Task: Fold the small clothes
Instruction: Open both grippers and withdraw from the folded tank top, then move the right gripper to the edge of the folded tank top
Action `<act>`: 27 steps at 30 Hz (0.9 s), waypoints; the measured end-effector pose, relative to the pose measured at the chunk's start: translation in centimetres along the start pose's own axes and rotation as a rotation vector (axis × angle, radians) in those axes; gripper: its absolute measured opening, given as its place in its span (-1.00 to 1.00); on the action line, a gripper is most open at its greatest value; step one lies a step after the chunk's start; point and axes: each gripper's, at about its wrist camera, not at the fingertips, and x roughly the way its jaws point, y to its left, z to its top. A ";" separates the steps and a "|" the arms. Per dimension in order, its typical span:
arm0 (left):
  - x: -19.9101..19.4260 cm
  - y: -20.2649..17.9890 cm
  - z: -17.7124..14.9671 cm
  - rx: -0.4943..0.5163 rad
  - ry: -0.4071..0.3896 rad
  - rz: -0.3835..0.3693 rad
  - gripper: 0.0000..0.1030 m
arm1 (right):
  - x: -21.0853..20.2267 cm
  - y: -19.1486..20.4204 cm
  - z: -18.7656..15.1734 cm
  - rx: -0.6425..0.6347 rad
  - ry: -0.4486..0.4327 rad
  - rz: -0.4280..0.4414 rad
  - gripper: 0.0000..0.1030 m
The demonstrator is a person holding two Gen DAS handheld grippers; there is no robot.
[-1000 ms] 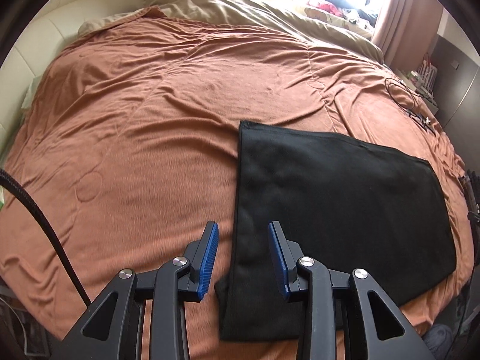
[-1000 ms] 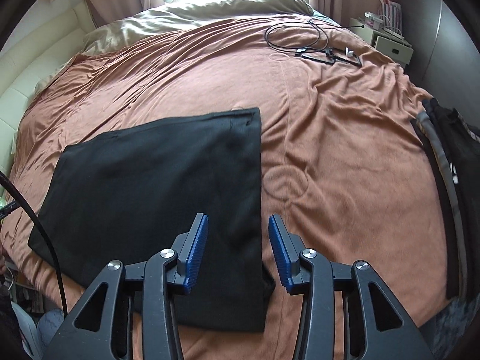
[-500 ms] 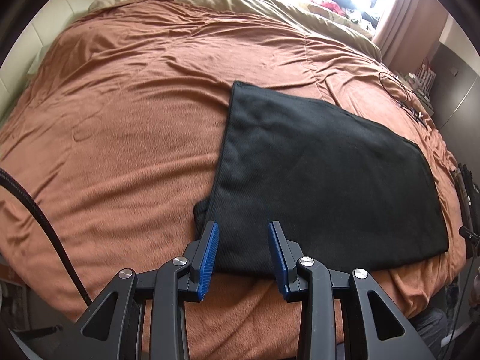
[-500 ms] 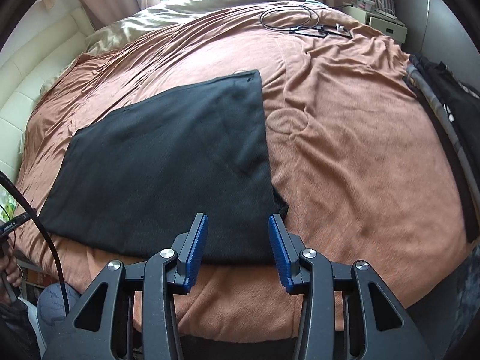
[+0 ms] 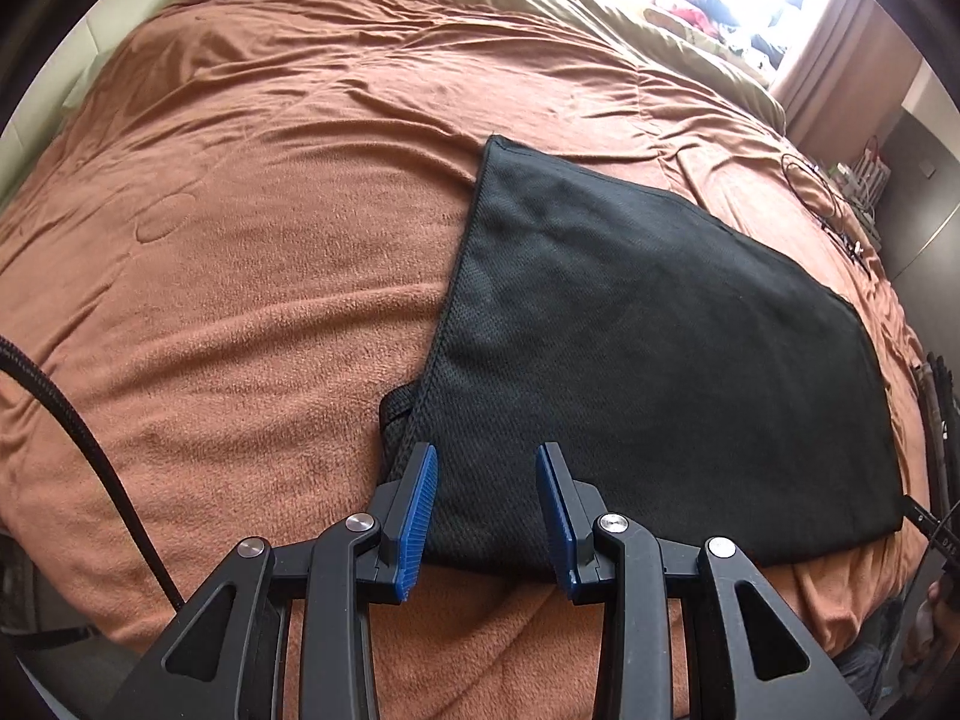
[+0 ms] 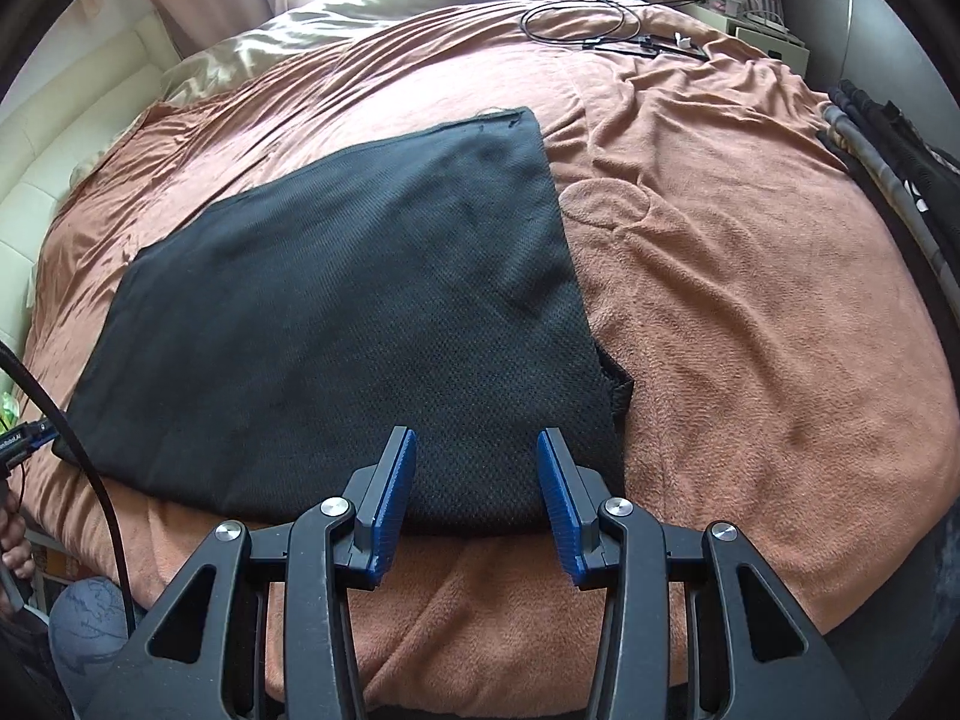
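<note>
One black garment (image 5: 648, 324), knit with a fine mesh texture, lies flat on the bed's rust-brown blanket (image 5: 252, 252), near the bed's front edge. Its outline is a rough trapezoid; at each lower corner a small flap of fabric sticks out from underneath. Left gripper (image 5: 485, 510) hangs above the garment's near left corner, jaws part-open, nothing between the blue pads (image 5: 414, 525); whether the tips touch the cloth I cannot tell. Right gripper (image 6: 476, 495) sits likewise over the near right corner, jaws part-open and empty. Beige bedding (image 6: 372, 6) is bunched at the far end of the bed by the bright window. Black cables (image 6: 600, 30) lie on the blanket at far right. Dark straps (image 6: 888, 168) rest along the bed's right edge.
</note>
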 end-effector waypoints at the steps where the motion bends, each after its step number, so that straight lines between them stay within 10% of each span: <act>1: 0.3 0.2 0.0 -0.006 0.003 0.002 -0.29 | 0.3 0.0 0.0 0.001 0.006 -0.006 -0.23; 12: 1.0 3.2 -1.4 -0.052 0.041 0.042 -0.29 | 0.7 1.6 -0.5 -0.042 0.067 -0.089 -0.23; 27: -3.0 5.6 -4.0 -0.087 0.007 0.016 -0.29 | 0.7 11.9 -1.6 -0.223 0.060 0.083 -0.23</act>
